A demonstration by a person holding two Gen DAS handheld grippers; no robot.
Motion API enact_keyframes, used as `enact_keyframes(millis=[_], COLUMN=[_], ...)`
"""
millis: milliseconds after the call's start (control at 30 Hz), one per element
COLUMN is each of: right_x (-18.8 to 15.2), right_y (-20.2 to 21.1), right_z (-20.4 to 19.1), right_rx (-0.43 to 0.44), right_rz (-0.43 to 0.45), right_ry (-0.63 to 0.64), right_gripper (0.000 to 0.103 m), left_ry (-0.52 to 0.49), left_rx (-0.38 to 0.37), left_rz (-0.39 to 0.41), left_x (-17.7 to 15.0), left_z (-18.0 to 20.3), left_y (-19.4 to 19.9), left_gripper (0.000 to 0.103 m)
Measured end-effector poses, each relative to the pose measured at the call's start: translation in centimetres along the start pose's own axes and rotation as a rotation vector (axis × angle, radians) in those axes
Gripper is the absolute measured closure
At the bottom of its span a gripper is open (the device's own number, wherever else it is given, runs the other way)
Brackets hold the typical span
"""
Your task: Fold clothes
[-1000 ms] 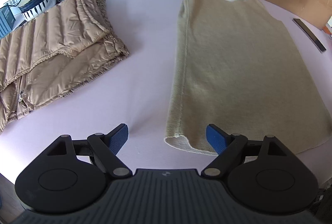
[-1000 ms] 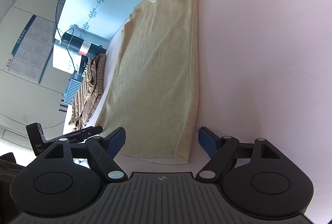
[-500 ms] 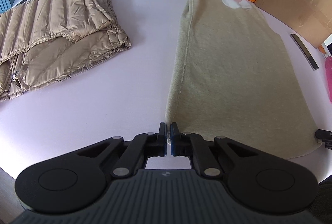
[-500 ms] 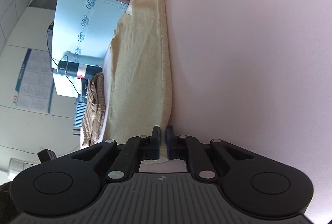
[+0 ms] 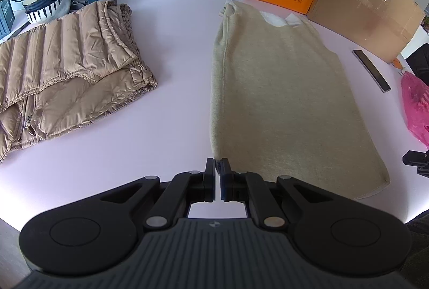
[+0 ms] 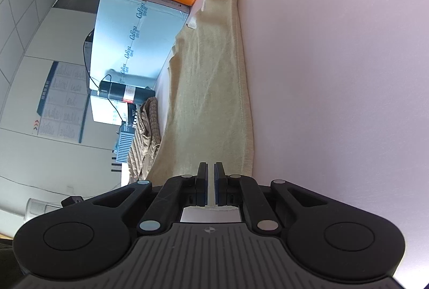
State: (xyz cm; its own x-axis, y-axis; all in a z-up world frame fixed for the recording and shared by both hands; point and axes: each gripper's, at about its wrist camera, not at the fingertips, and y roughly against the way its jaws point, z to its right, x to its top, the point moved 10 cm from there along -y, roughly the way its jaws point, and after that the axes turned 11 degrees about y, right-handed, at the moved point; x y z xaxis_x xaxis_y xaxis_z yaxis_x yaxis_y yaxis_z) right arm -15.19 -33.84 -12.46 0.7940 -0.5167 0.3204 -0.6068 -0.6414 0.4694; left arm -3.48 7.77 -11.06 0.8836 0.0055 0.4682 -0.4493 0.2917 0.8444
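We pinch the top's (image 5: pixel 281 90) near hem corners in both tongs (image 5: pixel 217 176) (image 6: pixel 210 183), nearly closed; next, we'd judge, folding it toward the collar.

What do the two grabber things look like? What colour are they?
Both look alike. The left gripper and the right gripper are black, with two round discs, jointed arms with silver pins, and a grey ribbed body bearing a small round mark. The right gripper's pads are blue inside.
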Motion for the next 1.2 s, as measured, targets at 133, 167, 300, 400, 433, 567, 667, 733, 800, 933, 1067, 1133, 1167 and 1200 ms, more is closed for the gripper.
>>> enact_keyframes(millis=[133,167,300,400,433,567,667,733,800,933,1067,1133,1167,1200], right_x=[-0.4,-0.6,-1.9,-2.3,-2.3,-1.9,-1.8,-2.3,-3.1,-3.9,-3.0,-2.3,-1.9,-1.5], right_y=[-0.1,-0.4,-1.9,-2.8,-3.0,-4.3,-5.3,-6.1,-7.0,-7.7,-6.5,-5.5,-4.9,-4.2], right_z=[1.0,1.2,2.0,2.4,2.4,1.8,1.2,1.1,1.2,0.6,-0.4,-1.3,-1.8,-2.4], right_rx=[-0.041,-0.038,0.006,0.044,0.053,0.069,0.062,0.038,0.018,0.077,0.174,0.215,0.231,0.247], right_rz=[-0.021,-0.027,-0.072,-0.086,-0.084,-0.094,-0.110,-0.146,-0.188,-0.186,-0.124,-0.098,-0.085,-0.069], right_ry=[0.001,-0.009,-0.086,-0.140,-0.146,-0.125,-0.074,-0.048,-0.026,-0.034,-0.067,-0.060,-0.050,-0.043], right_gripper=[0.066,0.056,0.044,0.042,0.042,0.042,0.046,0.076,0.097,0.097,0.097,0.097,0.097,0.097], left_ry=[0.032,0.050,0.133,0.187,0.193,0.173,0.130,0.095,0.049,0.015,0.051,0.078,0.088,0.093], left_rx=[0.007,-0.005,-0.051,-0.076,-0.087,-0.128,-0.131,-0.118,-0.114,-0.122,-0.168,-0.202,-0.217,-0.226], left_rz=[-0.024,-0.035,-0.065,-0.062,-0.063,-0.070,-0.069,-0.052,-0.060,-0.053,-0.010,0.017,0.029,0.039], left_x=[-0.5,-0.7,-1.1,-1.0,-0.9,-0.5,0.0,0.4,0.5,0.8,2.0,2.7,3.1,3.4], left_z=[-0.8,-1.0,-1.7,-2.1,-2.1,-1.5,-0.9,-0.3,0.4,0.9,0.8,0.8,0.8,0.8], left_y=[-0.4,-0.6,-1.3,-1.8,-2.0,-3.1,-4.1,-4.4,-4.6,-4.0,-2.1,-0.8,-0.2,0.3], left_gripper=[0.100,0.100,0.066,0.043,0.042,0.030,0.022,0.031,0.082,0.100,0.100,0.100,0.100,0.100])
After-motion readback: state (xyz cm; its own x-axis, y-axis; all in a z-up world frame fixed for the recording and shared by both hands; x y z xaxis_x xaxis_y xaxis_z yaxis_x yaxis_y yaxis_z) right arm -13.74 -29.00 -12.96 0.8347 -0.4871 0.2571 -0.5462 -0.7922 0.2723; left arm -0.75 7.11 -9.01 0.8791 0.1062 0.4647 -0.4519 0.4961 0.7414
